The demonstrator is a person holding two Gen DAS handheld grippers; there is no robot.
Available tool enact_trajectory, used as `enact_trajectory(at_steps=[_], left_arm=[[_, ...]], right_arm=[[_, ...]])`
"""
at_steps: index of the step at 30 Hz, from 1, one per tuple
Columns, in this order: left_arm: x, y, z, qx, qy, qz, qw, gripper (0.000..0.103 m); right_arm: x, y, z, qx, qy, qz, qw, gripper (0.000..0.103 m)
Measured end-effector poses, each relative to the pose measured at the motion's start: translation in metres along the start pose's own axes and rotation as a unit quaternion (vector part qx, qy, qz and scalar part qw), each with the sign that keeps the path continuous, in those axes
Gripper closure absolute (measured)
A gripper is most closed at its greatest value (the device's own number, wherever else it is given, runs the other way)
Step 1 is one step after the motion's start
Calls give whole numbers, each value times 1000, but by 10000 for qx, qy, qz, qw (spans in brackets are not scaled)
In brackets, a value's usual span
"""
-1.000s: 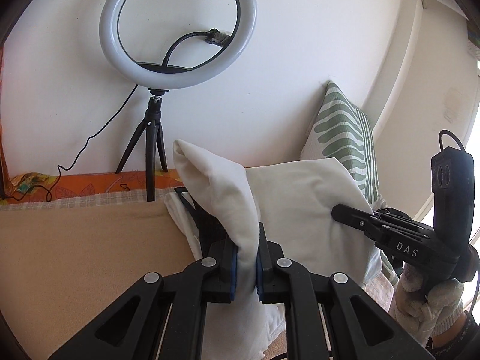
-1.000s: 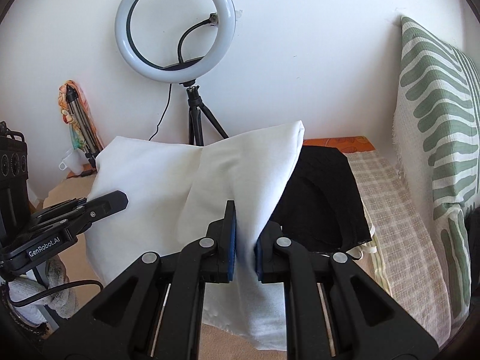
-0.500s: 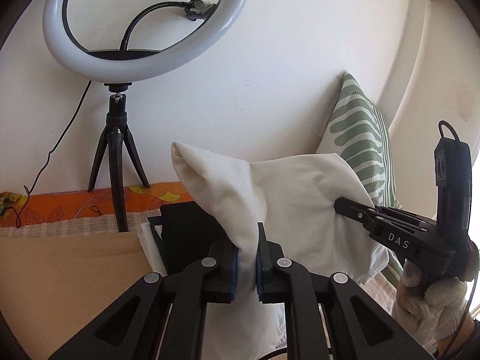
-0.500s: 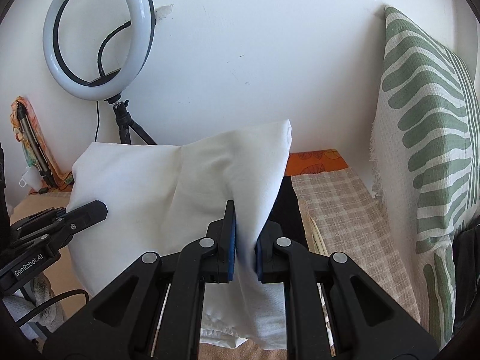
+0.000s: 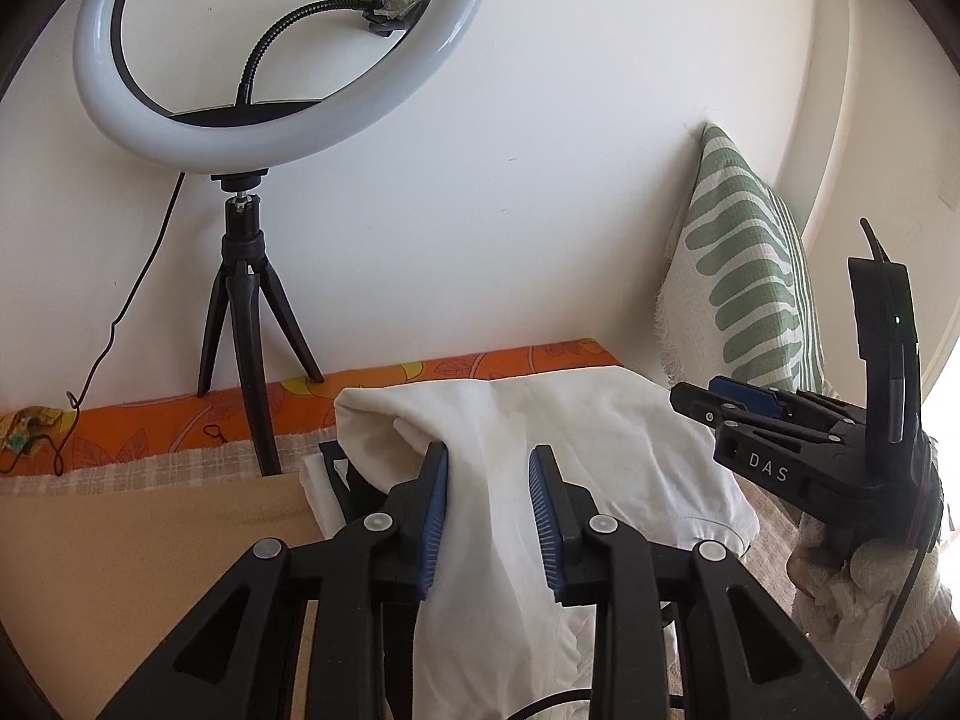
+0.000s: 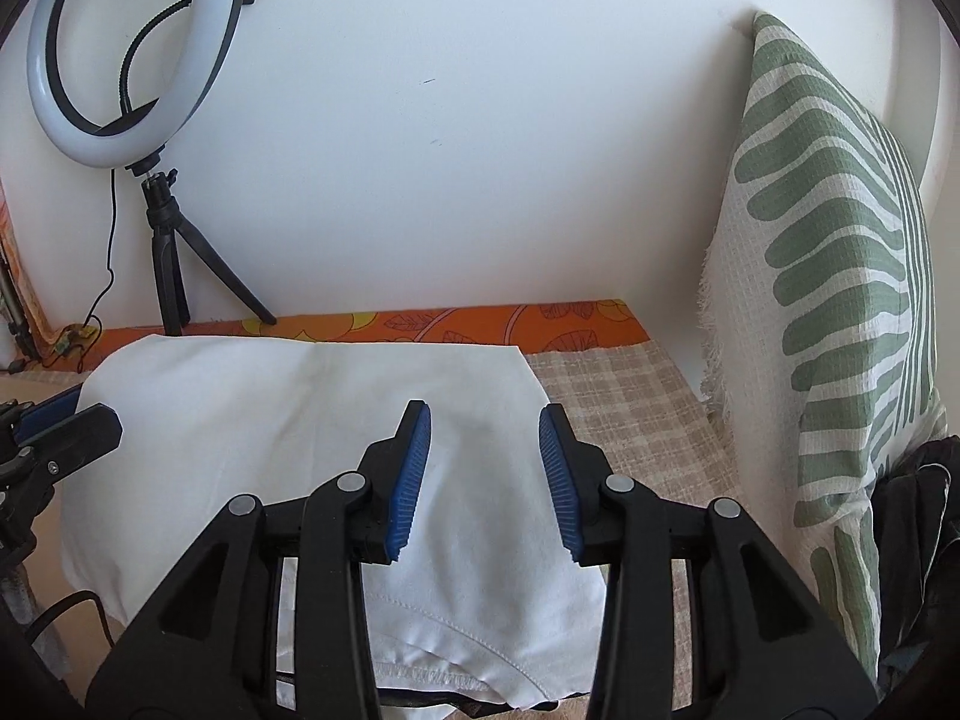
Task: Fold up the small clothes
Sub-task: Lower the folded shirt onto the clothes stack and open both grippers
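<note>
Both tongs have just been opening and have let go of the white garment [image 6: 312, 420], which a second ago hung pinched and lifted between them. It now lies folded flat on the bed [image 6: 630, 414], over a black garment [image 5: 351, 471]. The left tongs [image 5: 489, 480] and right tongs [image 6: 485, 438] stand parted over the cloth, pads clear of it.

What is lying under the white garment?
A black cloth edge shows under the white garment at its left side, with another white layer beside it. The rest is covered.
</note>
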State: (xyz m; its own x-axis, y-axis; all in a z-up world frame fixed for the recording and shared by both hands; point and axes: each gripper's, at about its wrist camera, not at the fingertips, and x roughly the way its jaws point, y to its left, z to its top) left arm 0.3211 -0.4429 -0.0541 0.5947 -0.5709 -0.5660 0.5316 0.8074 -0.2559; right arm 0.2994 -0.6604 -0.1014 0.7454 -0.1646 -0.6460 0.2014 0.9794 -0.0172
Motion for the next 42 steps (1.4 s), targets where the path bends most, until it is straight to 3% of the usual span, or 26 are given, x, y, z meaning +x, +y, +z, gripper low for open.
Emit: enact_trajectory(at_steps=[13,17,28,33,37,42], left_arm=[[-46,-13,-3,174,-142,8,9997,72],[-62,-15,-3,203,-148,-18,9997,66],[-130,-17,-12,267,-358,-12,9990,61],[-163,-20,-25,362,-439,-18,9984,54],[-188,-25,-40,533,-502,-7,9973,44],[-210,-28,-64,580,-506,-24,9970,36]], right_arm=[[-49,9,-5,86,-175,-43,9998,64],[-66,9,-3,87,-192,-144,9997,61],[-128,20,-14,299,-385,-161,9987,60],[-157,35,-27,384,-459,-73,9982,59],[-182,53,-40,336,-578,-36,9978,51],[-207,72,-63,340,-602,-24,9976,48]])
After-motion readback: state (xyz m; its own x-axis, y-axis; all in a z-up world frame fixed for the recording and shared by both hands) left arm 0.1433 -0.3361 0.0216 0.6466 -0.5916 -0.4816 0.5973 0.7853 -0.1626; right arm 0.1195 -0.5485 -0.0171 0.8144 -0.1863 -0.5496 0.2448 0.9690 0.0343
